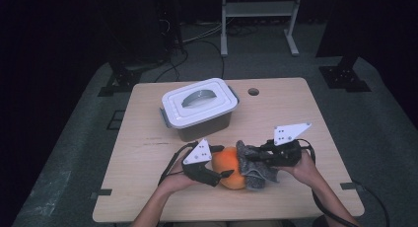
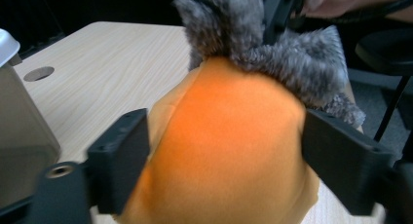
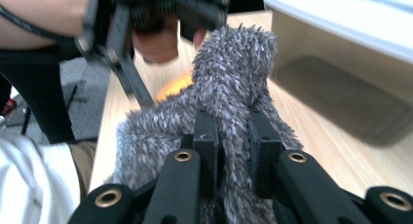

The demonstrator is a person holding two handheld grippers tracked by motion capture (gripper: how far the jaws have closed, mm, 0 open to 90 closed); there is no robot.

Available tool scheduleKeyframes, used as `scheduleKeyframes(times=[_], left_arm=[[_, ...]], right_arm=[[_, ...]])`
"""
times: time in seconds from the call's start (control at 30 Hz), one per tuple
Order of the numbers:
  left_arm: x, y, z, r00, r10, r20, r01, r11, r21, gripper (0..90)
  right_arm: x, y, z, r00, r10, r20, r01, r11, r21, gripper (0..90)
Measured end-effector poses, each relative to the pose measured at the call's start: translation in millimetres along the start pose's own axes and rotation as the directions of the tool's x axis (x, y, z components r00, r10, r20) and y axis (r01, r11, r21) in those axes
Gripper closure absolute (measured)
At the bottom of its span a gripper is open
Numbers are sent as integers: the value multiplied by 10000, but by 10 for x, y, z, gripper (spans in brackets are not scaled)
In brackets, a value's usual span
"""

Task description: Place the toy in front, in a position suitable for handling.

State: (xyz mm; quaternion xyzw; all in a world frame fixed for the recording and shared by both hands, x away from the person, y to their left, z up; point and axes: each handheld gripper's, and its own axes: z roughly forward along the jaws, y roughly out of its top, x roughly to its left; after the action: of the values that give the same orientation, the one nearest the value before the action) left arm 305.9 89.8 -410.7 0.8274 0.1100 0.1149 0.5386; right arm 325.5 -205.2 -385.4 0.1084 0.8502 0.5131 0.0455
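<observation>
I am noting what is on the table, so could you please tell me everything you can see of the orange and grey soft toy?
The soft toy lies on the wooden table near its front edge, in front of the lidded plastic box. Its rounded body looks like smooth orange fleece; a shaggy grey fur part joins its right side. The left claw stands wide around the orange body, its jaws at the flanks. The right claw is shut on a fold of the grey fur, pulling it up.
</observation>
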Motion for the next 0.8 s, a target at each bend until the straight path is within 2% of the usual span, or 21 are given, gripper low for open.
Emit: scheduleKeyframes(times=[0.07, 0.13, 0.17, 0.23, 0.27, 0.3, 0.33, 0.37, 0.43, 0.47, 0.53, 0.57, 0.6, 0.63, 0.67, 0.73, 0.8], left_arm=[[37, -36, -28, 10000, 6, 74, -6, 10000, -66, 95], [83, -88, -46, 9995, -168, 281, 175, 9995, -245, 81], [114, -125, -23, 9987, -422, 274, 426, 9990, -141, 72], [131, -151, -1, 9980, -541, 311, 542, 9985, -28, 47], [155, -223, 70, 9940, -910, 611, 906, 9958, 89, 46], [155, -253, 112, 9903, -1072, 887, 1057, 9942, 213, 46], [155, -253, 112, 9903, -1072, 887, 1057, 9942, 213, 46], [143, -261, 137, 9880, -1129, 1058, 1121, 9936, 139, 67], [112, -211, 119, 9938, -858, 706, 844, 9962, 223, 164], [100, -188, 107, 9947, -832, 611, 821, 9964, 190, 222], [56, -118, 89, 9980, -632, 24, 632, 9977, 251, 285], [56, -118, 89, 9980, -632, 24, 632, 9977, 251, 300], [5, -47, 85, 9981, -310, -535, 334, 9984, 447, 307], [-17, -9, 78, 9972, -333, -665, 360, 9985, 401, 307], [-34, 15, 74, 9970, -356, -685, 382, 9986, 363, 308], [-64, 36, 76, 9963, -238, -821, 288, 9977, 606, 308], [-85, 18, 78, 9963, -135, -848, 199, 9970, 749, 303]], right_arm=[[-18, -95, -11, 9997, 229, 13, -229, 9997, -115, 773], [-33, -141, -28, 9993, 382, 30, -382, 9991, -184, 773], [-38, -155, -31, 9992, 394, 5, -394, 9991, -151, 773], [-43, -163, -31, 9992, 396, -11, -396, 9991, -162, 772], [-49, -162, -38, 9994, 339, 37, -338, 9994, -98, 772], [-52, -162, -41, 9995, 319, 65, -319, 9995, -77, 772], [-56, -163, -50, 9995, 299, 70, -299, 9995, -63, 772], [-55, -164, -56, 9995, 289, 103, -289, 9996, -43, 772], [-58, -160, -75, 9993, 361, 134, -360, 9993, -60, 772], [-63, -148, -94, 9992, 375, 148, -373, 9992, -125, 772], [-60, -91, -153, 9993, 295, 236, -284, 9986, -442, 773], [-60, -91, -153, 9993, 295, 236, -284, 9986, -442, 773], [-28, 11, -206, 9996, 84, 272, -64, 9972, -746, 773], [-7, 50, -210, 9995, -31, 298, 54, 9970, -775, 773], [24, 100, -193, 9995, -192, 256, 213, 9964, -825, 773], [48, 133, -142, 9992, -327, 210, 341, 9970, -695, 773], [44, 113, -91, 9994, -282, 208, 291, 9985, -467, 773]])
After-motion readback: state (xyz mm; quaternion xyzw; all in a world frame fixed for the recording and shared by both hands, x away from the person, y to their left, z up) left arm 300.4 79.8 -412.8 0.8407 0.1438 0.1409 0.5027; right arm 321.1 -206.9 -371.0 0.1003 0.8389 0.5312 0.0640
